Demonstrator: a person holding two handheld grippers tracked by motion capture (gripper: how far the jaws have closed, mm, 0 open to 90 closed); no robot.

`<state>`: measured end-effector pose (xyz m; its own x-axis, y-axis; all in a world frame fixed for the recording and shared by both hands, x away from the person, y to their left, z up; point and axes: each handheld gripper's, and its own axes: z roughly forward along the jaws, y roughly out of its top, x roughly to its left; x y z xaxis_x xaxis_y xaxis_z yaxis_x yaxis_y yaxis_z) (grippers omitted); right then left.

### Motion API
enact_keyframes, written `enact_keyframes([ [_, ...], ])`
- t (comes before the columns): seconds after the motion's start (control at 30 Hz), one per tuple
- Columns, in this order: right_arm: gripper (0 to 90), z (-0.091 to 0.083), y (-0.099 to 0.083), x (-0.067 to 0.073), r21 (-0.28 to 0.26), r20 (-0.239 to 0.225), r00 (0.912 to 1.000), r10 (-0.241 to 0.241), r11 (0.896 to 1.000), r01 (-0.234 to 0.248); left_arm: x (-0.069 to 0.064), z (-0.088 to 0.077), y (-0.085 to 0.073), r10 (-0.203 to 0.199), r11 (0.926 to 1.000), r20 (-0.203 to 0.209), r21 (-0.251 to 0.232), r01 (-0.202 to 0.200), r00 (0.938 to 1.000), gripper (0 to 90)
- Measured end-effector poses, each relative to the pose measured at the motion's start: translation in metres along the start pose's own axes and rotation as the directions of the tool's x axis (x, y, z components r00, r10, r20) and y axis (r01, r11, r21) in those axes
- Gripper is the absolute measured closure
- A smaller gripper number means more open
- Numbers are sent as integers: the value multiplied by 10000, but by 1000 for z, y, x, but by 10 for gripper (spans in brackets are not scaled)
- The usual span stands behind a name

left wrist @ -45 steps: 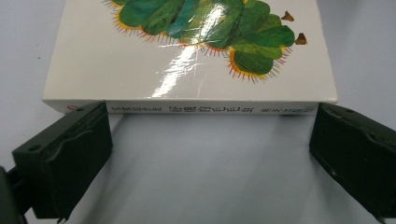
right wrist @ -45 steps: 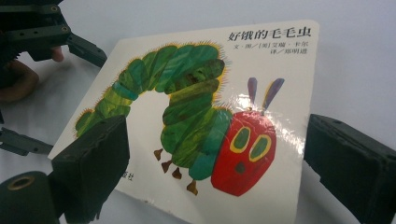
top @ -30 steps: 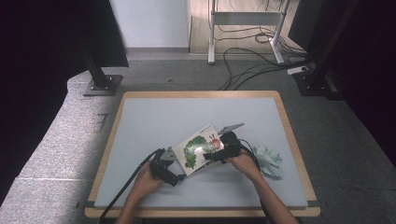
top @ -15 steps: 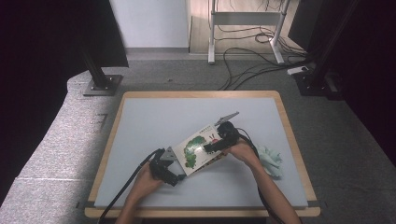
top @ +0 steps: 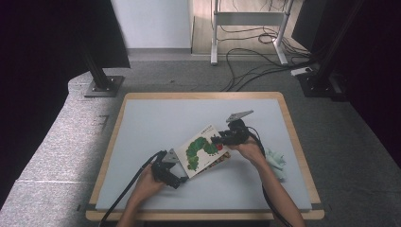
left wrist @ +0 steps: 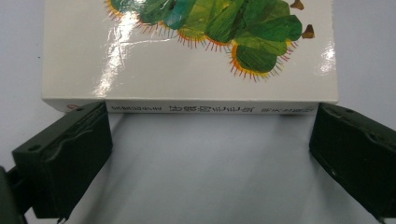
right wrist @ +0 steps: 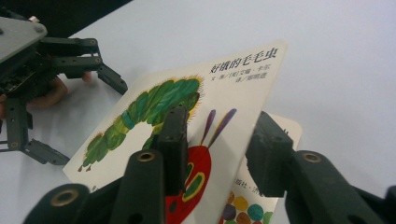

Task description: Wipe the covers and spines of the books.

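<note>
Pale blue-grey bench [top: 156, 123] with a light wooden rim, set at the centre of the high view. Around it, grey speckled carpet [top: 56, 156]. At ten o'clock, a black stand foot [top: 100, 86] under a dark drape [top: 52, 42]. At twelve o'clock, a white wall panel [top: 151, 23]; just right of it, a white metal frame [top: 248, 21] on a wood-toned floor. At one o'clock, black cables [top: 255, 71] trailing across the carpet. At two o'clock, another dark stand base [top: 321, 82]. Even, soft light overall.
</note>
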<state>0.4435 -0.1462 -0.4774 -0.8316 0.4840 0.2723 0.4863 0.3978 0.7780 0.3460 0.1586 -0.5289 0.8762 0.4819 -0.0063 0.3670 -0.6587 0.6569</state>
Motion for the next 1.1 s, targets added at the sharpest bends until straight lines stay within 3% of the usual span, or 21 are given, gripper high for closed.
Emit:
enact_keyframes([
  [0.27, 666, -10, 0, 7, -580, -129, 9979, -641, 9963, 632, 1, -1, 0, -12, 10000, 99, -20, 12, 10000, 0],
  [0.53, 703, -18, -4, 15, -1076, -193, 9926, -1198, 9873, 1171, 9, -5, -3, -396, 9982, 737, -411, 427, 9965, 0],
  [0.87, 721, -30, -12, 19, -1506, -506, 9854, -1623, 9767, 1531, 11, -6, -2, -799, 9924, 783, -873, 867, 9937, 0],
  [1.1, 722, -37, -16, 24, -1603, -506, 9828, -1778, 9727, 1677, 10, 2, 8, -744, 9937, 981, -758, 820, 9924, 0],
])
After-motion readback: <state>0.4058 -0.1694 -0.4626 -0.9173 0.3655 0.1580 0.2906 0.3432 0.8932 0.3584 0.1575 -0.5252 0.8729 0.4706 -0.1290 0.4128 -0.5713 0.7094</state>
